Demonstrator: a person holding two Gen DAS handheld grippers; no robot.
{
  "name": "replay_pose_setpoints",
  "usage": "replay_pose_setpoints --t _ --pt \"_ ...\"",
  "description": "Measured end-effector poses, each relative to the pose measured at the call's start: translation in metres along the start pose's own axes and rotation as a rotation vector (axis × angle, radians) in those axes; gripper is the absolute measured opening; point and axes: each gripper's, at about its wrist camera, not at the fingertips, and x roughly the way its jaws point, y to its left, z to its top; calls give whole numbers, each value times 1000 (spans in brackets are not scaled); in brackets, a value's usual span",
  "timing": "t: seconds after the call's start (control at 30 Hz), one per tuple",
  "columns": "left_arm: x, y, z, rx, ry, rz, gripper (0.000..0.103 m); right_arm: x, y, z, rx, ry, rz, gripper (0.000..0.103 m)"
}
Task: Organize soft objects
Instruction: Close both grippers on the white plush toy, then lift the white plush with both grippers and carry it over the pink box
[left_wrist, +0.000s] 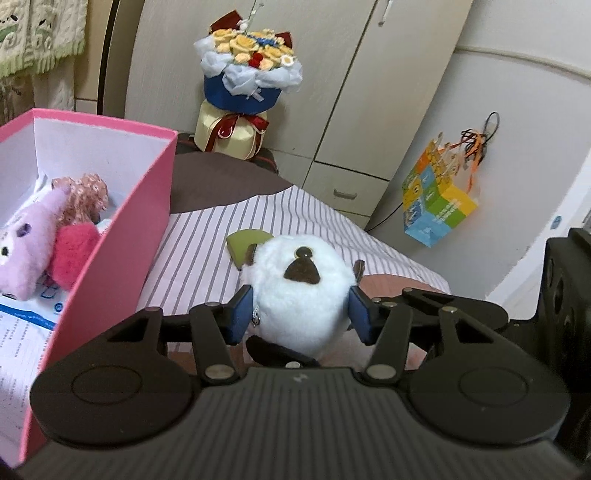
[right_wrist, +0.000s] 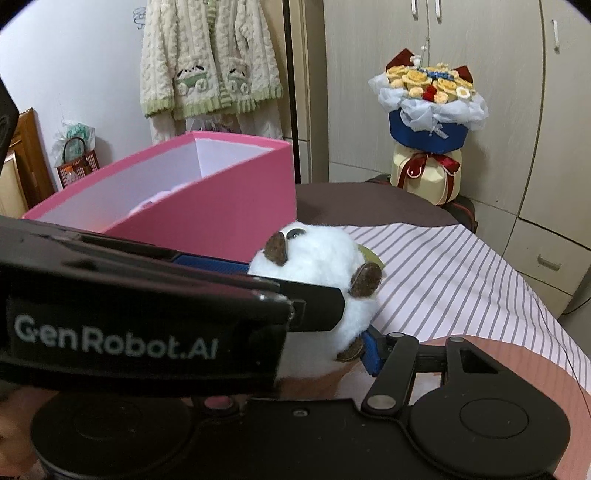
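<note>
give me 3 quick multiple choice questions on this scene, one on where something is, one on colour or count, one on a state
1. Where is the pink box relative to the white plush toy in the left wrist view?
A. to its left
B. to its right
C. on top of it

2. What colour is the wrap around the bouquet?
A. green
B. blue
C. black

3. What is the left gripper doing?
A. hanging open over the box
B. closed on nothing
C. gripping the white plush toy

Answers: 1 A, the box stands left of the toy on the striped sheet. 2 B, a blue band circles the flowers. 3 C, both blue pads press the toy's sides.
</note>
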Motion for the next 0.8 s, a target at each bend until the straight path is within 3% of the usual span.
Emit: replay_pose_setpoints --t 0.4,0.8 --pt "-54 -7 -11 103 -26 -22 53 -37 38 -4 23 -43 -36 66" --pt "-98 6 -20 208 112 -123 52 -71 78 -19 62 -11 -22 66"
